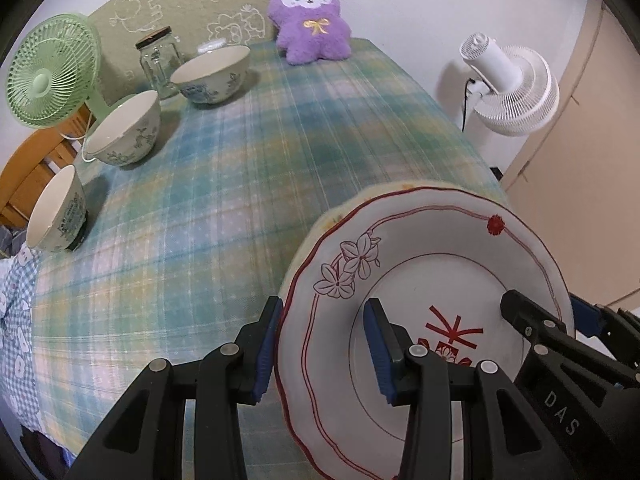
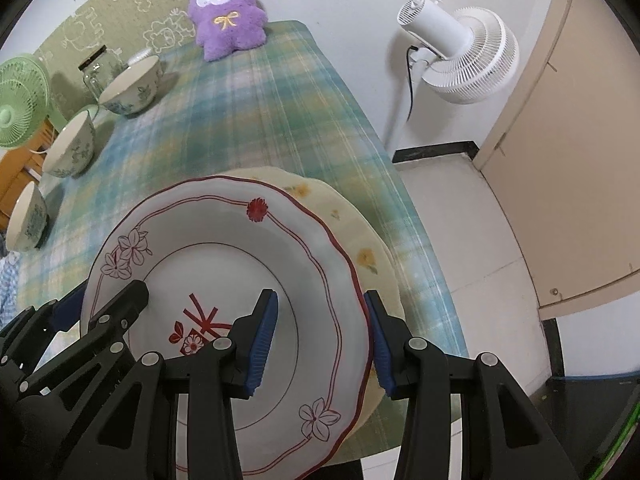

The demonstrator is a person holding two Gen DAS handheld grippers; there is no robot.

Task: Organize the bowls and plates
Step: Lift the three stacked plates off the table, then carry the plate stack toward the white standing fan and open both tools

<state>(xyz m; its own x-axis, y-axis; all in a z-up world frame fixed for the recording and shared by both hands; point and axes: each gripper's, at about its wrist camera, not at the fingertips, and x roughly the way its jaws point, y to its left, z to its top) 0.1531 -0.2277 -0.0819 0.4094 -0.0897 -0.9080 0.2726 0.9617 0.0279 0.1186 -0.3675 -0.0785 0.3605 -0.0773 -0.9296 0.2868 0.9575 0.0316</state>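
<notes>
A white plate with a red wavy rim line and flower prints (image 1: 432,264) (image 2: 224,240) lies on a pale yellow flowered plate (image 2: 360,240) near the table's right edge. My left gripper (image 1: 324,344) is open, its fingers straddling the white plate's left rim. My right gripper (image 2: 322,336) is open, its fingers straddling the right rim. Each gripper shows in the other's view, the right one (image 1: 560,320) and the left one (image 2: 100,304). Three floral bowls (image 1: 214,74) (image 1: 124,130) (image 1: 58,210) stand along the table's left side.
The table has a green-blue plaid cloth (image 1: 240,168). A glass jar (image 1: 158,58), a green fan (image 1: 52,72) and a purple plush toy (image 1: 310,20) stand at the back. A white floor fan (image 2: 460,52) stands off the table's right edge.
</notes>
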